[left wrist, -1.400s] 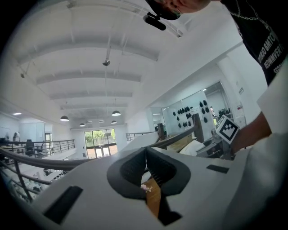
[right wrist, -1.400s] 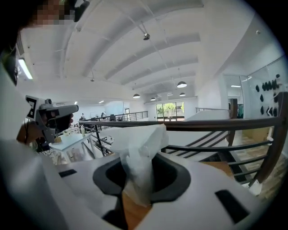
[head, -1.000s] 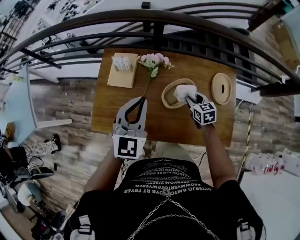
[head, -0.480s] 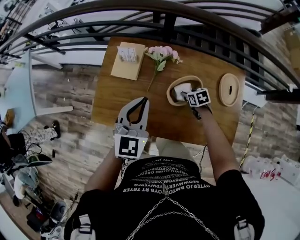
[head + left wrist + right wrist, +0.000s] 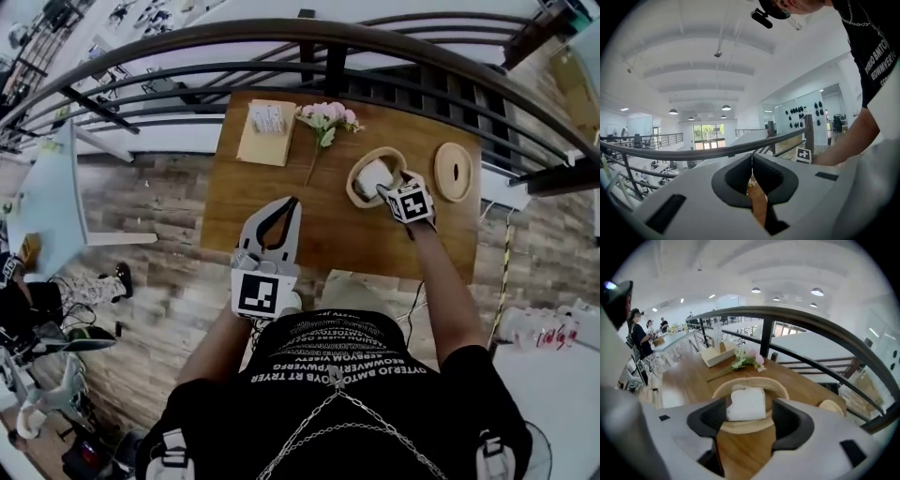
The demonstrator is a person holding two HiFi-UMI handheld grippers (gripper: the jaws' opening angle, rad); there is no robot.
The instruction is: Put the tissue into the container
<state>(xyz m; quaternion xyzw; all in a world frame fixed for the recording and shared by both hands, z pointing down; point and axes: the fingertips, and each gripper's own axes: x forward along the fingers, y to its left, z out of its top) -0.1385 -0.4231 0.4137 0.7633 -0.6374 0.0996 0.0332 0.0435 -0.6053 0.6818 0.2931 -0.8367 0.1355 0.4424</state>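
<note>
The white folded tissue (image 5: 746,404) lies in the oval wooden container (image 5: 754,380). It sits towards the near side and rises above the near rim rather than lying flat on the bottom. The right gripper (image 5: 749,420) is just in front of the container. Its jaws are opening, one on each side of the tissue, and neither pad appears to press on it. The left-hand pad is so close to the tissue's edge that I cannot tell whether they touch.

That is the main risk. If the pad catches a fold as the gripper is drawn back, the tissue could be pulled over the low rim onto the table (image 5: 281,183). A careless withdrawal could also knock the light container and slide it towards the flower sprig (image 5: 325,117).

The tissue stands proud of the rim, so the oval lid (image 5: 453,172), lying apart to the right, may not seat over it.

The left gripper (image 5: 289,204) is held near the table's front edge, well away from the container, with its jaws together on nothing.
</note>
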